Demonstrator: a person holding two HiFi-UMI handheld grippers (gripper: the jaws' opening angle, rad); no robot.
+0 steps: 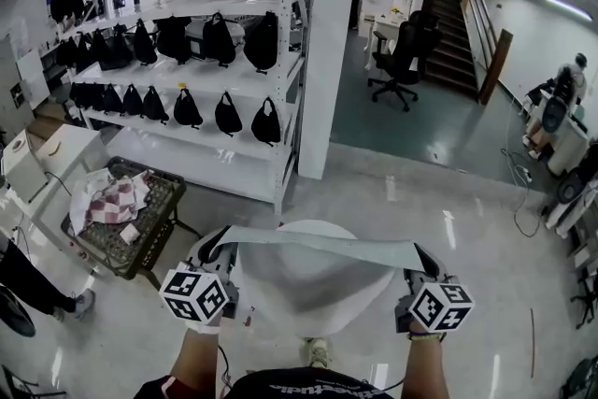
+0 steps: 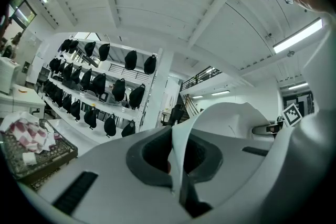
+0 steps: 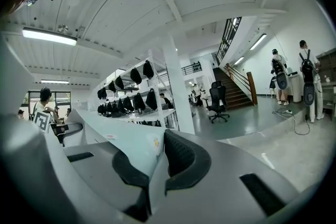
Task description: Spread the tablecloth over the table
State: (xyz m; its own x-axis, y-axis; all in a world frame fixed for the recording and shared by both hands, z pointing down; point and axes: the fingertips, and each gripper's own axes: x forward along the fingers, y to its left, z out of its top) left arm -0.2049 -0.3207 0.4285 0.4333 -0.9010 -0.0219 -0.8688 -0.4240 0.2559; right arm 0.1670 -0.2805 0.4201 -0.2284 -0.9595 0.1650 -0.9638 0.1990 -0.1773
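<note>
Holding the cloth (image 1: pixel 318 244) stretched: left gripper (image 1: pixel 216 249) jaws pinched tight on its left end, right gripper (image 1: pixel 424 260) jaws pinched tight on its right end.

Your tablecloth (image 1: pixel 322 243): thin pale cloth, smooth, matt.
Your right gripper (image 3: pixel 156 162): matt grey plastic shell, dark ribbed pads (image 3: pixel 181 155).
Floor (image 1: pixel 467 201): glossy, reflecting lights.
</note>
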